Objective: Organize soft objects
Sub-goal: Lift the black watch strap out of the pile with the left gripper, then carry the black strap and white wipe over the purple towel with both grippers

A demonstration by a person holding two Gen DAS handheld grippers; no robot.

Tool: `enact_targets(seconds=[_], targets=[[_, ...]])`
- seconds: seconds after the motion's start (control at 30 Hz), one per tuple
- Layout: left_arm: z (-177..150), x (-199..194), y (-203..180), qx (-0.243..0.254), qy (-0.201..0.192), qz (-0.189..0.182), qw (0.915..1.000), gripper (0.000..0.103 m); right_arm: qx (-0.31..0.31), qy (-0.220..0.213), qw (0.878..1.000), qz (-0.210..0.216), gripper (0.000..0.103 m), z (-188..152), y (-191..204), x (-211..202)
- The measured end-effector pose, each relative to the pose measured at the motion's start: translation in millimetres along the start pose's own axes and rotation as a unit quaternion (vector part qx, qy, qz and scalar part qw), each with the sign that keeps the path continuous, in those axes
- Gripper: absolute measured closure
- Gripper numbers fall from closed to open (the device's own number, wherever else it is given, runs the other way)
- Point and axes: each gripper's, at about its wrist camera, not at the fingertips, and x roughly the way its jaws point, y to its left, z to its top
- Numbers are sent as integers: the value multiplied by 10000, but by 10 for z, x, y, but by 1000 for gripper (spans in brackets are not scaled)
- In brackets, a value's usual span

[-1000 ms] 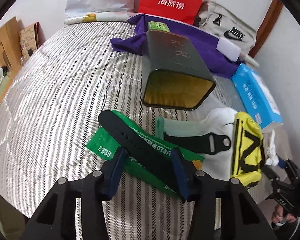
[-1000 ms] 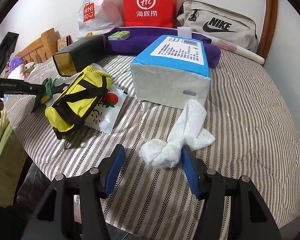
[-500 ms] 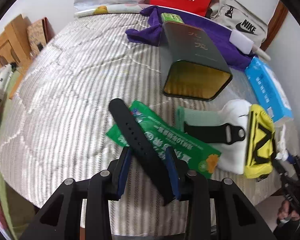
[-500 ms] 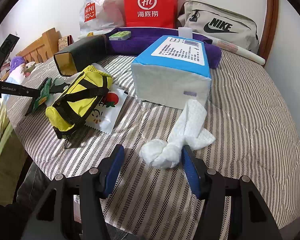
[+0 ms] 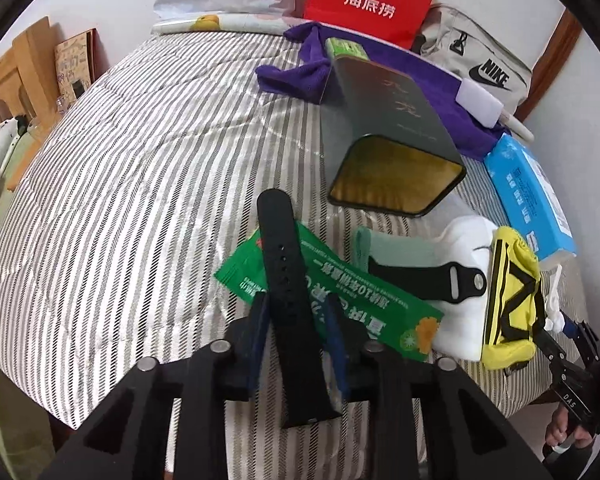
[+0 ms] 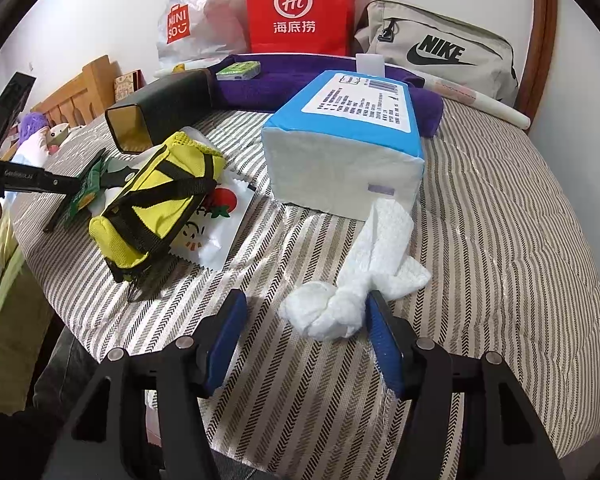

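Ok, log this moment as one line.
left gripper: jaws closing around black strap | right gripper: open at knotted white cloth | packet under strap

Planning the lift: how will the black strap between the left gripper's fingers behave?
The black strap looks like rubbery, bendy material, so its free end will probably droop. It seems light. The left gripper has just been closing around it.

Black watch strap (image 5: 290, 312) over green sachet (image 5: 352, 296); yellow pouch (image 6: 156, 204) with black webbing at 9 o'clock; white knotted cloth (image 6: 356, 280); blue-topped tissue pack (image 6: 352, 136); grey-and-white herringbone-striped bedcover (image 6: 500, 240).
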Motion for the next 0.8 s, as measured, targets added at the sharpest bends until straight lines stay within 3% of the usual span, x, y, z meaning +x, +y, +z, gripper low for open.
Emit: enact_targets(seconds=[0.2,0.27,0.3,0.33,0.53,0.8], targets=[[-21,9,-77,248,-255,265,9990,82,174,-48,9997,-159,44,60,-22,57],[-22,-3,-27,148,-279,117,9994,83,211,-103,9994,-250,53,72,-22,63],[-22,-8,-2,103,-271,50,9996,83,229,-118,9994,-246,70,74,-21,58],[-25,-19,22,33,-256,-21,9997,83,245,-107,9994,-241,73,80,-23,56],[-84,-168,63,-27,-368,-204,9991,83,57,-137,9992,-374,75,76,63,-85],[-81,-435,14,71,-599,-341,9976,83,41,-494,9986,-166,75,122,123,-488]])
